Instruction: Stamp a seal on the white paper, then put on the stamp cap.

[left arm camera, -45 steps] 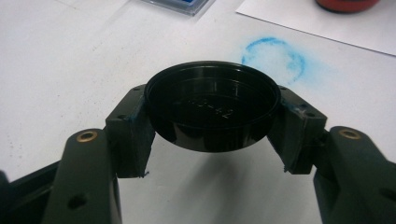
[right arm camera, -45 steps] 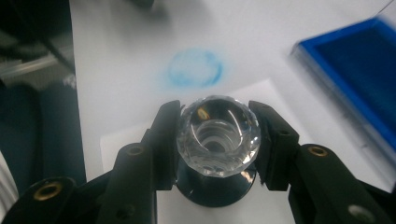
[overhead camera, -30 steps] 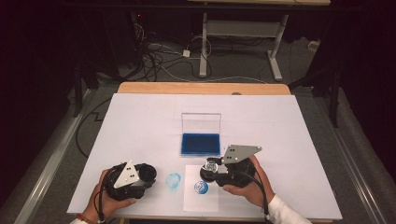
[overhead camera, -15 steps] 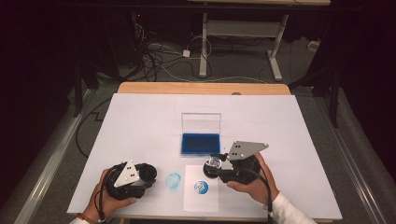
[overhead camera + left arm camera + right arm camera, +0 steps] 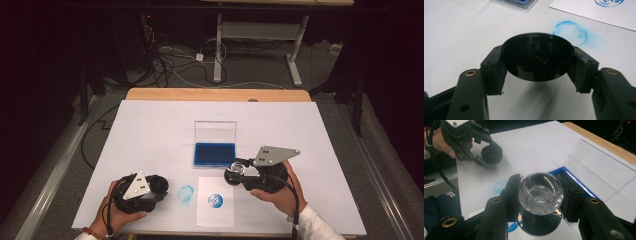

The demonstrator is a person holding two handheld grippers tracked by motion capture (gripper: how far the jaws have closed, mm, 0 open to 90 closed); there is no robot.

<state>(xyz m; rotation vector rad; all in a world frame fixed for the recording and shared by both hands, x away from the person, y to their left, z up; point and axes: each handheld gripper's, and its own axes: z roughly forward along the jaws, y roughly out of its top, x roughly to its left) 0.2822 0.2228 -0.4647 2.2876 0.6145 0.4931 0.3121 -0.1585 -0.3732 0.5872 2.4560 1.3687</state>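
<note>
A round stamp with a clear faceted knob (image 5: 541, 192) is held just above the table, my right gripper (image 5: 241, 173) shut on it, between the white paper (image 5: 215, 212) and the blue ink pad (image 5: 215, 154). The paper bears a round blue print (image 5: 216, 201). The pad's clear lid (image 5: 215, 132) stands open behind it. At the table's front left, my left gripper (image 5: 156, 187) is shut on a black round cap (image 5: 537, 58), hollow side up, just above the table.
A smeared blue ring (image 5: 186, 194) marks the white table cover (image 5: 150, 130) between the cap and the paper. A wooden table edge (image 5: 215, 94) runs along the far side. Cables and a desk frame (image 5: 255, 35) lie on the floor beyond.
My right gripper has lifted the stamp off the paper and carried it slightly right and toward the ink pad. The left gripper and cap have stayed put.
</note>
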